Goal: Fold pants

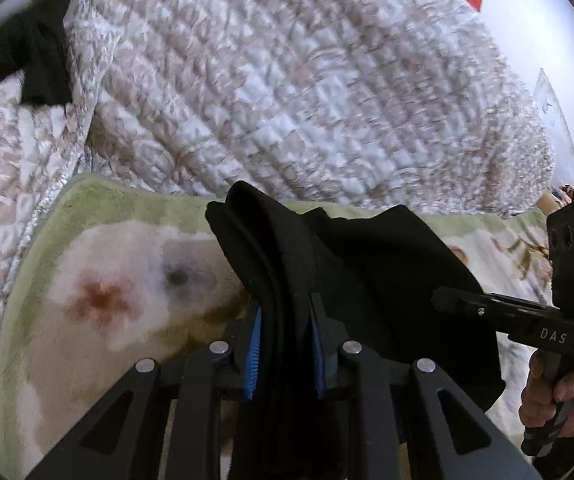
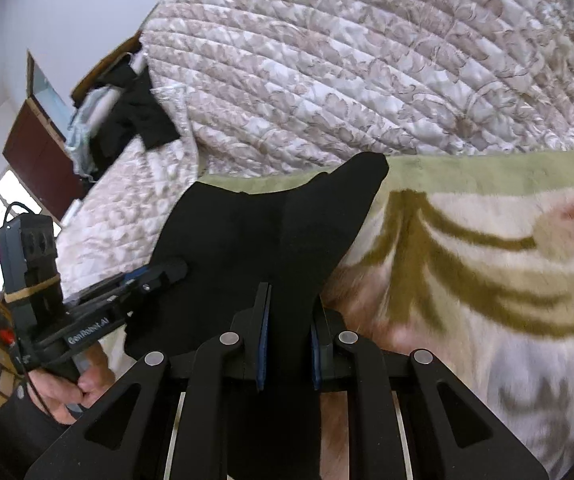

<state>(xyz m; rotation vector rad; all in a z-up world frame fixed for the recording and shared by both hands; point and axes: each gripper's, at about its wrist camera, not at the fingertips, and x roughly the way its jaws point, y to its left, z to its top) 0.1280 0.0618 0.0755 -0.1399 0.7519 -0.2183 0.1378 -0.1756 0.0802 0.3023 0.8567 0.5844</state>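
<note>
In the left wrist view, the left gripper (image 1: pixel 285 312) sits at the bottom middle of the frame. Its two fingers, with blue pads (image 1: pixel 256 344), are squeezed onto a thick bunch of the black pants (image 1: pixel 287 256). The cloth stands up between the fingers and pokes out past their tips. More of the pants hangs to the right, toward the lower right of the frame. There the right gripper (image 1: pixel 443 298) reaches in from the right edge, and its tip touches the black cloth. A hand (image 1: pixel 555 396) holds its handle in the lower right corner. Under the pants lies a fuzzy green and cream blanket (image 1: pixel 99 280) with a reddish flower. Behind it, across the top of the frame, is a quilted bedspread (image 1: pixel 287 80). Some dark clothes (image 1: pixel 35 52) lie in the upper left corner.

In the right wrist view, the right gripper (image 2: pixel 287 312) is at the bottom middle. Its fingers are clamped on a fold of the black pants (image 2: pixel 271 224), which spread up and to the left. The left gripper (image 2: pixel 171 270) comes in from the left edge and pinches the pants too. A hand (image 2: pixel 67 390) holds it in the lower left. The blanket (image 2: pixel 467 248) fills the right side, and the bedspread (image 2: pixel 367 60) fills the top. A pile of dark clothes (image 2: pixel 131 116) sits in the upper left.
</note>
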